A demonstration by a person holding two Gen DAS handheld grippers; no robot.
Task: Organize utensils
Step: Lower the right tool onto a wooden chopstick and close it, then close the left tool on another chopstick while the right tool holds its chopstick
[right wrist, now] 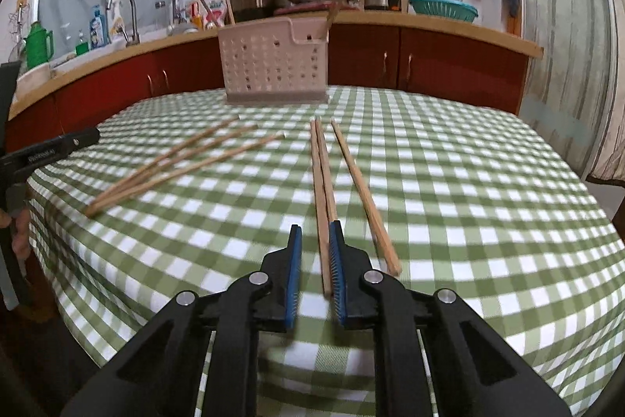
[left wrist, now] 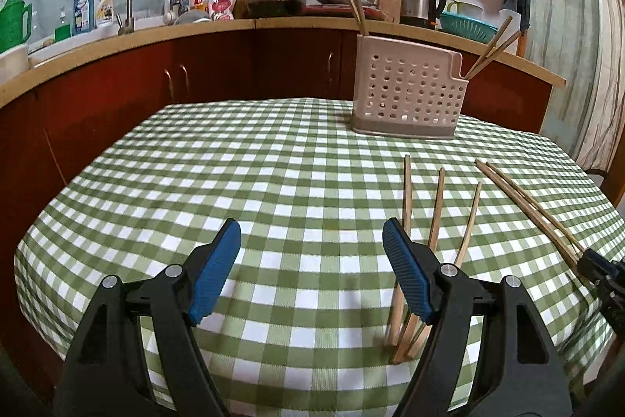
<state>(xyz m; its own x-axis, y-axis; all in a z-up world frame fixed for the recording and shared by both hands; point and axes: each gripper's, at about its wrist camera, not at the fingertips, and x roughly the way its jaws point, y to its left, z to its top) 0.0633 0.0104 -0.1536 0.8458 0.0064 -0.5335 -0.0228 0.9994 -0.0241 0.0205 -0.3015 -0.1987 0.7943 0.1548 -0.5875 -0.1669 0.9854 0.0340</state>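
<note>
- Left wrist view: the left gripper (left wrist: 310,225) hangs over the checked cloth (left wrist: 234,163) with its jaws spread wide and nothing between them.
- Three loose chopsticks (left wrist: 437,206) lie fanned on the cloth just to its right; its right finger overlaps their near ends in this view, and I cannot tell whether it touches them.
- The holder (left wrist: 406,92), a pale perforated box, stands upright at the far side of the table, with sticks (left wrist: 357,2) leaning out at its left end and more at its right.
- The right gripper (left wrist: 601,272) shows at the right edge, at the near end of a pair (left wrist: 527,206) of chopsticks.
- Right wrist view: the right gripper (right wrist: 315,226) is low over the cloth, its jaws drawn narrow but not clamped.
- The pair (right wrist: 322,182) runs from the jaws toward the holder (right wrist: 273,61); one stick lies in the gap against the right pad, clear of the left pad.
- A single chopstick (right wrist: 363,194) lies just right of the pair, outside the jaws.
- The fanned three (right wrist: 175,167) lie well left, near the left gripper (right wrist: 47,151).
</note>
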